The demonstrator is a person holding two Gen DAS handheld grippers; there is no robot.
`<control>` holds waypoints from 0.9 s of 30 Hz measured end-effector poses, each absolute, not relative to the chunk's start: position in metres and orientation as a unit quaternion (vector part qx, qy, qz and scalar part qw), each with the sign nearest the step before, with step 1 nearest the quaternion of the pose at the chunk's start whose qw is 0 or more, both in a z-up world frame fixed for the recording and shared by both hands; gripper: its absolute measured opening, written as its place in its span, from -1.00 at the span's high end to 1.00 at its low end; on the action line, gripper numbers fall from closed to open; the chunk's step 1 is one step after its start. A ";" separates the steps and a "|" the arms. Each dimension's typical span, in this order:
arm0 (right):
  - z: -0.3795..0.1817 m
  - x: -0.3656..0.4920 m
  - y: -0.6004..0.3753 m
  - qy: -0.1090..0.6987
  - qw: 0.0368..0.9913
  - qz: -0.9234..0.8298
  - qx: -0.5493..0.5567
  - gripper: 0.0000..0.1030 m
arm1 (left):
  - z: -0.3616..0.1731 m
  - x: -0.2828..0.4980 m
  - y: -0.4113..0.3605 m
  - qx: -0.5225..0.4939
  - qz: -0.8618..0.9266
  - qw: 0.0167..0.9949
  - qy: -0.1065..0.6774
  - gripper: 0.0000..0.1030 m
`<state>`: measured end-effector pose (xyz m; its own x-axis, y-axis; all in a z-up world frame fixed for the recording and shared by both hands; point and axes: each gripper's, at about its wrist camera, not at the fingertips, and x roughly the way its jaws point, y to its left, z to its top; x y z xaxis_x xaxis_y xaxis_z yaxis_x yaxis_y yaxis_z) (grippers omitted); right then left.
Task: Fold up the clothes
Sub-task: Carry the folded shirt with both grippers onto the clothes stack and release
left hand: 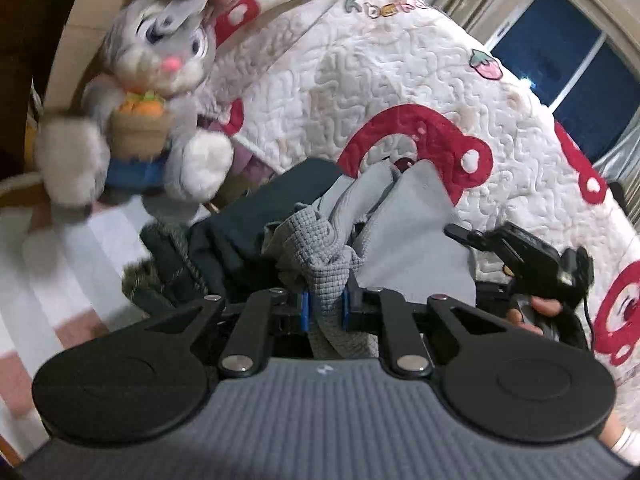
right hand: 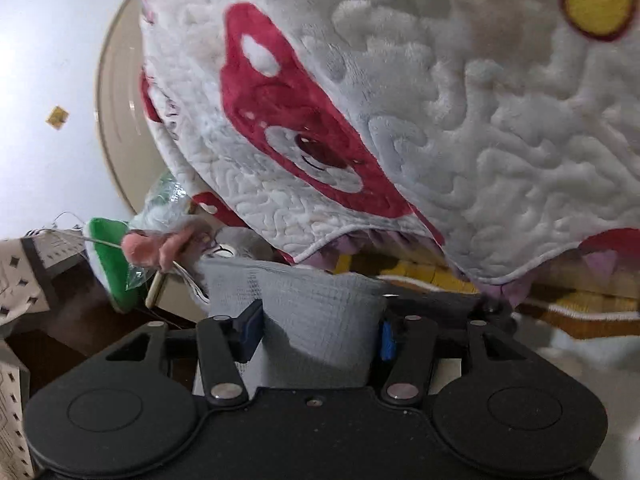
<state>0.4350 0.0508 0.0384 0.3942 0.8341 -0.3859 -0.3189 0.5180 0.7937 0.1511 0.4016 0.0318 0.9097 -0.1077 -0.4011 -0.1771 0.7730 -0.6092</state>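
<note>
In the left wrist view, my left gripper (left hand: pixel 325 308) is shut on a bunched fold of a grey waffle-knit garment (left hand: pixel 320 256). The garment's smooth grey part (left hand: pixel 416 240) spreads up and to the right over a dark garment (left hand: pixel 256 216). At the right a hand holds the right gripper's black body (left hand: pixel 532 264) beside the grey cloth. In the right wrist view, my right gripper (right hand: pixel 318 334) stands with its jaws wide. A flat band of the grey waffle cloth (right hand: pixel 316 312) lies between the blue pads (right hand: pixel 252 328) and is not pinched.
A white quilt with red bear prints (left hand: pixel 400 80) (right hand: pixel 440 100) covers the bed behind the clothes. A grey plush rabbit (left hand: pixel 152 92) sits at the upper left, a window (left hand: pixel 560 52) at the upper right. A green plush (right hand: pixel 110 256) and a patterned box (right hand: pixel 24 276) lie left.
</note>
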 end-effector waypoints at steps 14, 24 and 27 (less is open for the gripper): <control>0.089 0.329 0.069 0.168 0.917 0.362 -0.018 0.03 | 0.060 0.116 0.377 -0.221 0.096 0.961 0.133 0.45; 0.087 0.371 0.137 0.207 0.877 0.421 -0.107 0.09 | 0.070 0.168 0.353 -0.134 -0.011 0.967 0.217 0.44; 0.085 0.387 0.154 0.216 0.887 0.392 -0.111 0.06 | 0.057 0.181 0.357 -0.130 0.022 0.963 0.233 0.50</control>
